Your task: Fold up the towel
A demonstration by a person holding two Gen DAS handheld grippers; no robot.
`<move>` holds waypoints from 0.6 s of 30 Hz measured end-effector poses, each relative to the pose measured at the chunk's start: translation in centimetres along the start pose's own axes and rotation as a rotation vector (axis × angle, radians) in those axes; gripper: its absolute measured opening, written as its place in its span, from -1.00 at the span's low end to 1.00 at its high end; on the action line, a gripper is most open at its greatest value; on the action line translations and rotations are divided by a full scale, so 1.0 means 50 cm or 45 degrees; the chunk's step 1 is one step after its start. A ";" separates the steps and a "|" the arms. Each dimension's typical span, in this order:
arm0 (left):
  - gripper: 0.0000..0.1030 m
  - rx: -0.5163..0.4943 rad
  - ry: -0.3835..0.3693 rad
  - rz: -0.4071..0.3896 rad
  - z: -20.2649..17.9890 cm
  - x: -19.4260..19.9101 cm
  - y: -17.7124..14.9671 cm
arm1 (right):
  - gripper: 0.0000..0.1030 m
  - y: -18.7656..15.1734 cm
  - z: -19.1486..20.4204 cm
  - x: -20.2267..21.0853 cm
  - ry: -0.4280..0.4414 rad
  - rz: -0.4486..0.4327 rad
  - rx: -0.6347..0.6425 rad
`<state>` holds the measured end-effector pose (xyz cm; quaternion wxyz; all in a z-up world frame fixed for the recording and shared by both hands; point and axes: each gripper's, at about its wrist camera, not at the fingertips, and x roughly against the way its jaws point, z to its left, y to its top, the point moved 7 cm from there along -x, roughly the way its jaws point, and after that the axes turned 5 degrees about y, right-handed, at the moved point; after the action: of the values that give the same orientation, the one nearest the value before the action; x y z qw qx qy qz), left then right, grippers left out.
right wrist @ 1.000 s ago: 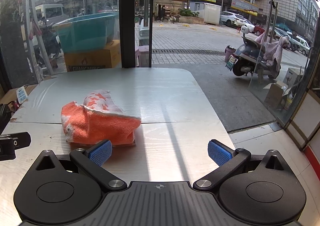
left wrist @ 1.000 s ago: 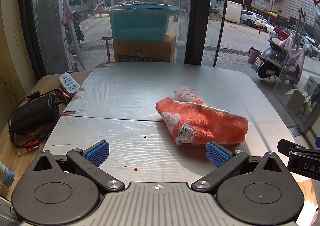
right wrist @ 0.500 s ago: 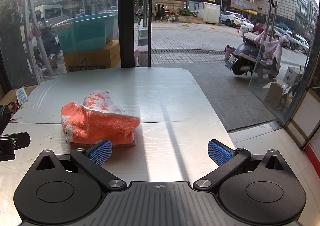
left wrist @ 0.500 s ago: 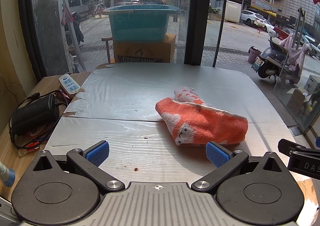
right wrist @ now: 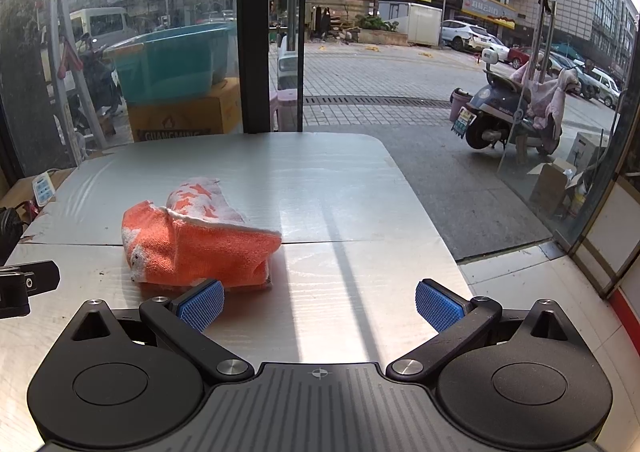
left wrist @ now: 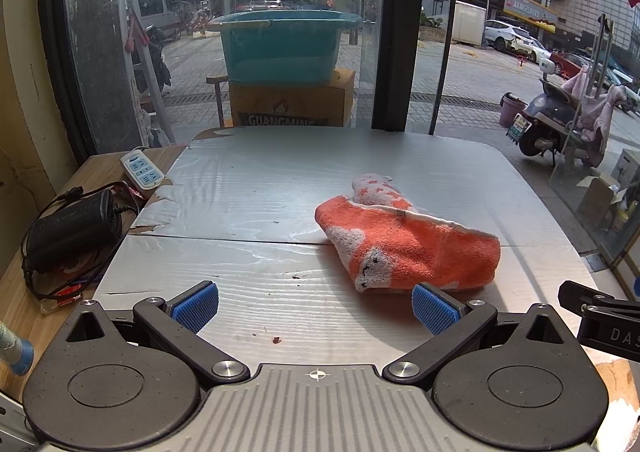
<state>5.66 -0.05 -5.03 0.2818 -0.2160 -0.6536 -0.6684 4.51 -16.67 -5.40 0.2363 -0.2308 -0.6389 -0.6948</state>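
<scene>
An orange and white towel [left wrist: 412,244] lies bunched in a loose roll on the silver table [left wrist: 280,188]. It also shows in the right wrist view [right wrist: 196,240]. My left gripper [left wrist: 316,310] is open and empty, just short of the towel, which lies ahead to its right. My right gripper [right wrist: 320,304] is open and empty, with the towel ahead to its left, just beyond the left blue pad [right wrist: 200,304]. Each gripper's edge shows in the other's view.
A black power adapter [left wrist: 72,224] with cables and a white power strip [left wrist: 142,172] lie on the wooden ledge at the left. A glass window with a dark post [left wrist: 394,32] stands behind the table. The table's right edge [right wrist: 432,220] drops to the floor.
</scene>
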 end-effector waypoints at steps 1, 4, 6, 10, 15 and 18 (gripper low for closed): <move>0.99 0.000 0.000 0.000 0.000 -0.001 0.000 | 1.00 0.000 0.000 0.000 0.000 0.001 0.000; 0.99 0.000 0.001 0.000 -0.001 -0.003 -0.001 | 1.00 0.000 -0.001 -0.001 0.000 0.002 -0.003; 0.99 -0.002 0.000 -0.001 0.001 0.001 0.000 | 1.00 0.000 -0.002 -0.002 0.001 0.005 -0.007; 0.99 -0.008 -0.010 -0.001 -0.001 -0.003 0.002 | 1.00 0.006 -0.001 -0.006 0.012 0.002 -0.001; 0.99 -0.025 -0.047 -0.015 -0.006 -0.010 0.005 | 1.00 0.024 0.003 -0.017 0.041 -0.013 0.019; 0.99 -0.030 -0.075 0.013 -0.007 -0.030 0.002 | 1.00 0.052 0.007 -0.030 0.068 -0.035 0.046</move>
<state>6.86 -0.26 -5.96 0.2634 -0.2424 -0.6524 -0.6680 7.32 -16.43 -4.27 0.2480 -0.1990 -0.6478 -0.6923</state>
